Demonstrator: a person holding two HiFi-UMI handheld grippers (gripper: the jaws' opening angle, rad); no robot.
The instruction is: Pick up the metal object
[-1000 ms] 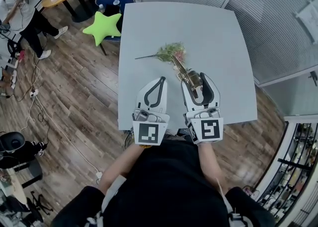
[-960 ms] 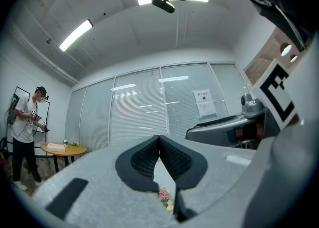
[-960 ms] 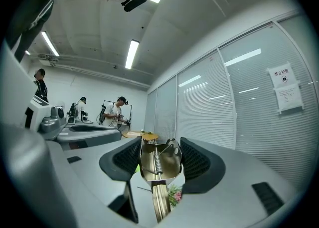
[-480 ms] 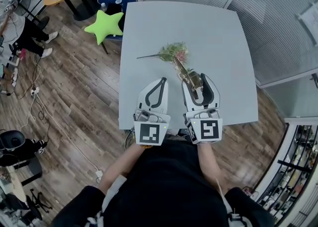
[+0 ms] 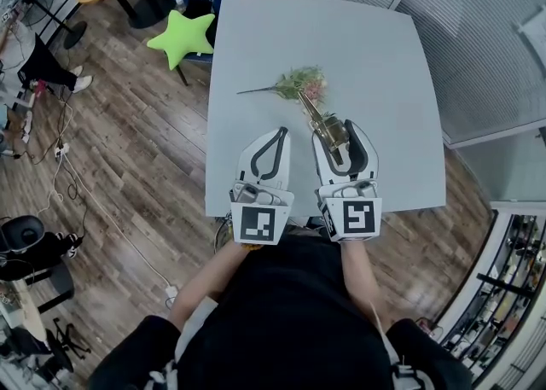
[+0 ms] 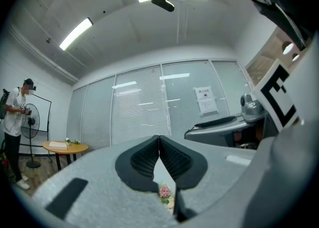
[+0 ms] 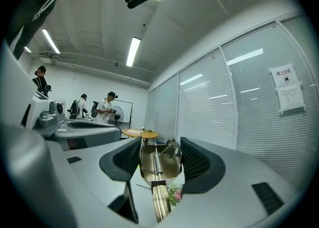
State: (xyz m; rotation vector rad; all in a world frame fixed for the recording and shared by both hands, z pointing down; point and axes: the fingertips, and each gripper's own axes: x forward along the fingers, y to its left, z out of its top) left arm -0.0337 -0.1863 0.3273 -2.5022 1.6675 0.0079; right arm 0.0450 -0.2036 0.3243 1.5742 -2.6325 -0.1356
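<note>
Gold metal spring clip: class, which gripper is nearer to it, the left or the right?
Right. The right gripper has the gold metal spring clip between its fingers; the left gripper, shut and empty, sits apart to its left.

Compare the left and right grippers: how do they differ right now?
1. White left gripper: tongs shut tip to tip. White right gripper: tongs apart.
2. The left gripper holds nothing. The right gripper grips the sprung end of the brass-coloured metal object, whose long handle runs out toward the pink-and-green flower sprig.
Shared: black pads, side by side over the grey table.
</note>
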